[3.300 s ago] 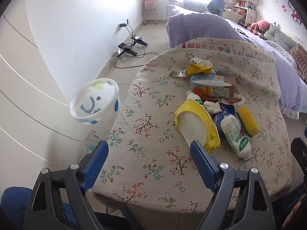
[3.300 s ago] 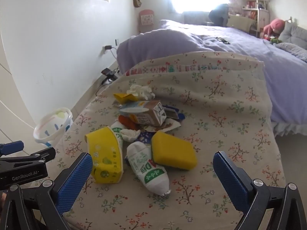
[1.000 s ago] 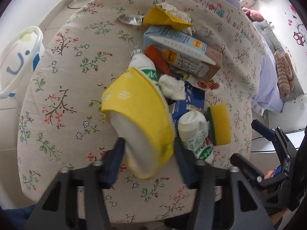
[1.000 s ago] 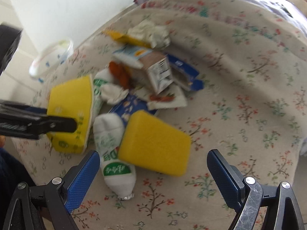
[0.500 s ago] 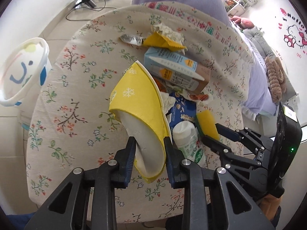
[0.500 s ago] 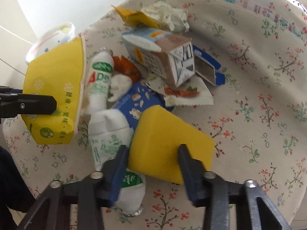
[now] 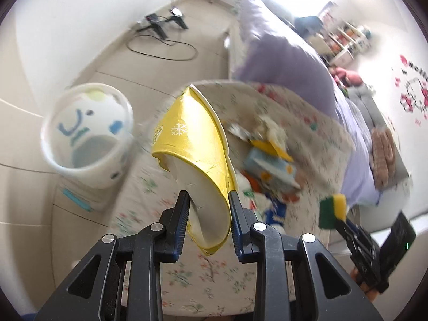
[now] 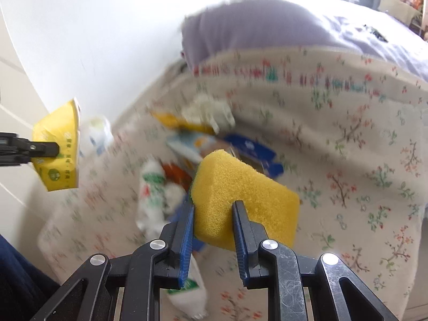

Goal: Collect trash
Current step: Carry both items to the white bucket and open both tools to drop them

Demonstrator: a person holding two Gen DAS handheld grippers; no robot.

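Observation:
My left gripper (image 7: 208, 203) is shut on a squashed yellow paper bowl (image 7: 192, 144) and holds it up in the air above the table's left edge; it also shows in the right wrist view (image 8: 57, 147). The white trash bin (image 7: 85, 133) stands on the floor to the left of the bowl. My right gripper (image 8: 214, 214) is shut on a yellow sponge (image 8: 240, 192) and holds it above the trash pile; the sponge also shows in the left wrist view (image 7: 333, 210). On the floral tablecloth (image 8: 361, 165) lie a milk carton (image 7: 270, 167), a white bottle (image 8: 152, 195) and wrappers.
A bed with a purple cover (image 8: 281, 26) lies beyond the table. Cables and a power strip (image 7: 160, 26) lie on the floor by the white wall (image 8: 93, 26). A blue packet (image 8: 254, 149) and crumpled paper (image 8: 211, 112) sit in the pile.
Both grippers have lifted: the left has raised the yellow bowl and swung it left towards the bin, and the right has shut on the sponge and raised it off the table.

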